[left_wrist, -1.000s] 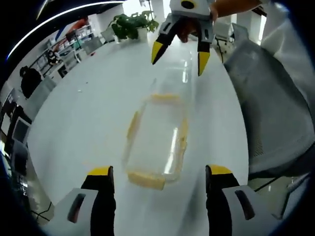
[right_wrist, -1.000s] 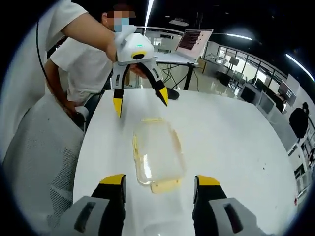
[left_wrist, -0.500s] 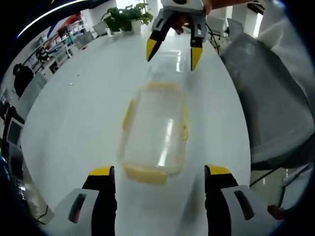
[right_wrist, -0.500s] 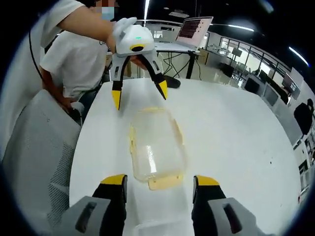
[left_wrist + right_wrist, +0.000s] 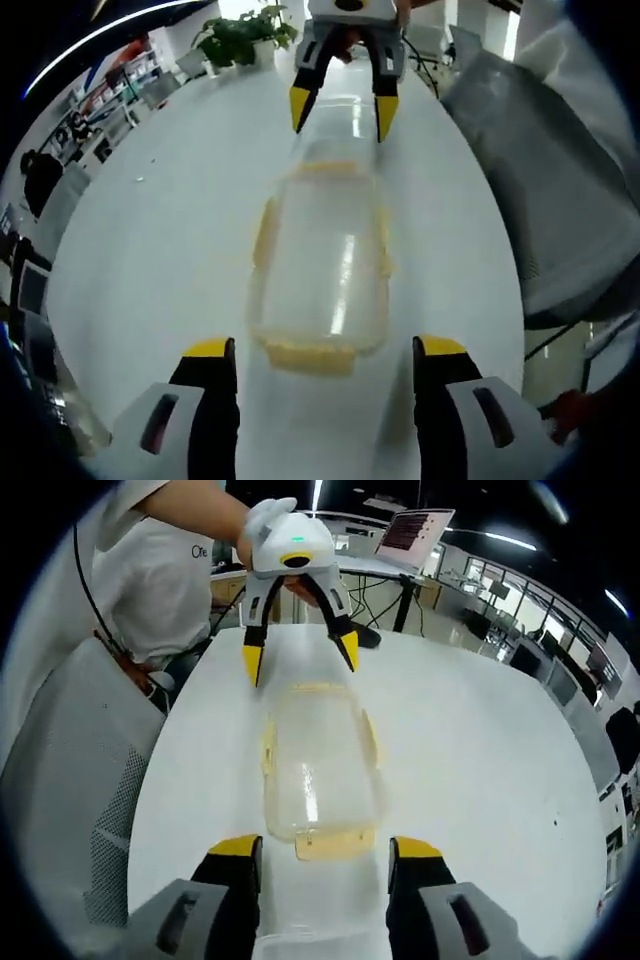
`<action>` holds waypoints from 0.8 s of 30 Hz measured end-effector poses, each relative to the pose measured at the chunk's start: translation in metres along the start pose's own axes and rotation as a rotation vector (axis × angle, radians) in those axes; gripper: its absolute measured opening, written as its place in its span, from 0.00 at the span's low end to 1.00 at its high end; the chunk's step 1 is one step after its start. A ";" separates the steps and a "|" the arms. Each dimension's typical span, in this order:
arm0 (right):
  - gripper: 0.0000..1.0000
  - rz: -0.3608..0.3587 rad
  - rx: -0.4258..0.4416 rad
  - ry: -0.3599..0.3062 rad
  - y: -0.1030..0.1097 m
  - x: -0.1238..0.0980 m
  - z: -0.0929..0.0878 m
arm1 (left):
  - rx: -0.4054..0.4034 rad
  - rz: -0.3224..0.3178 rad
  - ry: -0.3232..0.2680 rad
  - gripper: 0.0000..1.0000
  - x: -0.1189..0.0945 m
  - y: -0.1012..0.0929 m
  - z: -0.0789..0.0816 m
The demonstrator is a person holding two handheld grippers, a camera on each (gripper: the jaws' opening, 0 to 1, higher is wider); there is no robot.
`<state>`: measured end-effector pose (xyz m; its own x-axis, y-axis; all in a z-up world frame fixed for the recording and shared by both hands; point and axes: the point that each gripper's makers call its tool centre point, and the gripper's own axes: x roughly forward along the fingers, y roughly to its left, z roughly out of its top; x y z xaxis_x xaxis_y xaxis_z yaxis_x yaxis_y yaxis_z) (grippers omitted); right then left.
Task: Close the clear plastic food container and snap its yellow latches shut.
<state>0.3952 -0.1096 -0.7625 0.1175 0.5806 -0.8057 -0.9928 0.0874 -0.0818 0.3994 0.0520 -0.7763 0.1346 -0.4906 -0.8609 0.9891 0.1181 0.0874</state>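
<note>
A clear plastic food container (image 5: 320, 260) (image 5: 315, 770) lies lengthwise on the white table (image 5: 150, 220) between the two grippers. Its yellow latches (image 5: 308, 357) (image 5: 333, 845) stick outward at both ends and along the long sides. My left gripper (image 5: 322, 350) is open, its yellow-tipped jaws straddling the container's near end; in the right gripper view it (image 5: 300, 660) hangs over the far end. My right gripper (image 5: 325, 847) (image 5: 342, 108) is open at the opposite end. A faint clear flat shape (image 5: 345, 125) lies under the right gripper; what it is stays unclear.
A grey mesh chair (image 5: 540, 190) (image 5: 70, 780) stands against the table edge beside the container. A person in a white shirt (image 5: 170, 570) holds the grippers. A potted plant (image 5: 235, 40) and a laptop (image 5: 410, 530) are beyond the table ends.
Both grippers have drawn closer to the container's two ends and lined up with its long axis. The container itself has stayed put on the table.
</note>
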 end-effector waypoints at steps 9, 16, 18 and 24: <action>0.51 0.021 0.020 0.032 -0.002 0.008 -0.006 | 0.021 -0.023 0.022 0.68 0.010 0.002 -0.004; 0.45 0.041 0.020 0.045 -0.003 0.015 -0.007 | 0.020 -0.027 0.019 0.66 0.012 0.005 -0.004; 0.44 0.047 0.002 0.056 -0.004 0.019 -0.008 | 0.024 -0.038 0.021 0.65 0.012 0.004 -0.005; 0.42 0.073 -0.010 0.087 -0.003 0.025 -0.012 | 0.035 -0.055 0.029 0.62 0.015 0.002 -0.008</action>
<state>0.4013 -0.1051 -0.7899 0.0424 0.5126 -0.8576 -0.9989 0.0390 -0.0261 0.4034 0.0515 -0.7932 0.0787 -0.4703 -0.8790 0.9965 0.0610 0.0566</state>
